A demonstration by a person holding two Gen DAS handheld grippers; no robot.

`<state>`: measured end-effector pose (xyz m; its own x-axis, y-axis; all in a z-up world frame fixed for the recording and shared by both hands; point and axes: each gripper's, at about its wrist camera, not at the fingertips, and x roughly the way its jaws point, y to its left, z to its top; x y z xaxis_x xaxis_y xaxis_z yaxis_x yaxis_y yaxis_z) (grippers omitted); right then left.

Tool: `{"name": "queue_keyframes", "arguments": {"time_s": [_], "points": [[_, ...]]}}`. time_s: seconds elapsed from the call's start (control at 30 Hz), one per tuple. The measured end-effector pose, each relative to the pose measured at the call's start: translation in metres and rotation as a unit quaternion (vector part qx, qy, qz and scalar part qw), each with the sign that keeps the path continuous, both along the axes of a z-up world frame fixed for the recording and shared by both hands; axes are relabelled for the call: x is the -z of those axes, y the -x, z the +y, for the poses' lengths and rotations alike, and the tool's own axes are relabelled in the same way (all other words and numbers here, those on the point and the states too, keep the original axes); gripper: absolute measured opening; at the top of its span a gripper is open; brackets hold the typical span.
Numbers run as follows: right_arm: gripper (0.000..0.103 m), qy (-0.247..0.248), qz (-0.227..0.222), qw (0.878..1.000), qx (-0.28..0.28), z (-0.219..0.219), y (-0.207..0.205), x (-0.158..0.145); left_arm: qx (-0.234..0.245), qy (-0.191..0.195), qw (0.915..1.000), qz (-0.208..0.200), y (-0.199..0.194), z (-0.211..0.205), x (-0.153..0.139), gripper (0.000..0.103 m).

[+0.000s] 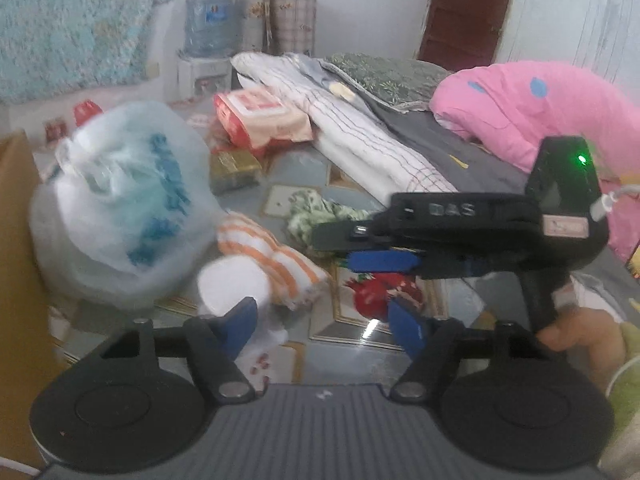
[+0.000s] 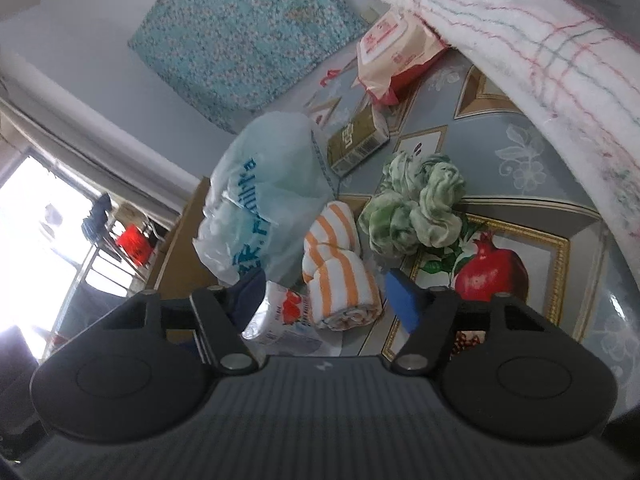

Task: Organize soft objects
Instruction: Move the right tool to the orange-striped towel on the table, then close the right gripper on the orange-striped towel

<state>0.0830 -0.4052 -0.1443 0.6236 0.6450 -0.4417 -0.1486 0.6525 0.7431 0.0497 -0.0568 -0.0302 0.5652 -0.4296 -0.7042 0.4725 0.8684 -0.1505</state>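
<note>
An orange-striped rolled towel [image 1: 276,264] [image 2: 340,284] lies on the patterned floor mat [image 2: 520,152]. A white tissue pack [image 1: 232,284] [image 2: 280,320] lies next to the towel, and a crumpled green cloth [image 1: 316,208] [image 2: 416,204] sits beyond it. A tied plastic bag [image 1: 120,200] [image 2: 264,200] of soft white stuff stands to the left. My left gripper [image 1: 322,330] is open, its left finger beside the tissue pack. My right gripper [image 2: 326,300] [image 1: 352,250] hovers open over the towel and pack, its pads touching neither.
A folded white checked blanket [image 1: 360,132] [image 2: 520,40], a pink pillow [image 1: 520,108], a red wipes pack [image 1: 256,116] [image 2: 396,52] and an olive box [image 1: 234,168] [image 2: 356,144] lie around. A cardboard box [image 1: 16,240] stands left. A hand [image 1: 580,332] holds the right gripper.
</note>
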Motion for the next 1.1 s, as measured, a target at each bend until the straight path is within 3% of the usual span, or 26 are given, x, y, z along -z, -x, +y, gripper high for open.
{"name": "queue_keyframes", "arguments": {"time_s": [0.17,0.4,0.47,0.5,0.63,1.1], "points": [[0.061,0.045,0.006,0.999,-0.017,0.02,-0.019,-0.001,0.005,0.015,0.9998,0.013,-0.004,-0.001,0.018,0.068],[0.06,0.104,0.029,0.993,-0.045,0.04,-0.041,0.005,0.009,0.007,0.9999,0.008,-0.006,0.001,0.032,0.068],[0.056,0.108,0.029,0.992,-0.053,0.042,-0.044,0.004,0.011,0.008,0.9998,0.011,-0.007,0.002,0.034,0.068],[0.049,0.106,0.031,0.992,-0.056,0.042,-0.045,0.004,0.011,0.008,0.9998,0.013,-0.008,0.003,0.035,0.068],[0.044,0.094,0.033,0.993,-0.055,0.039,-0.041,0.007,0.015,0.009,0.9997,0.018,-0.007,0.002,0.036,0.068],[0.043,0.002,0.081,0.996,-0.043,0.003,0.027,0.024,0.054,0.001,0.9967,0.061,0.005,0.0,0.043,0.076]]}}
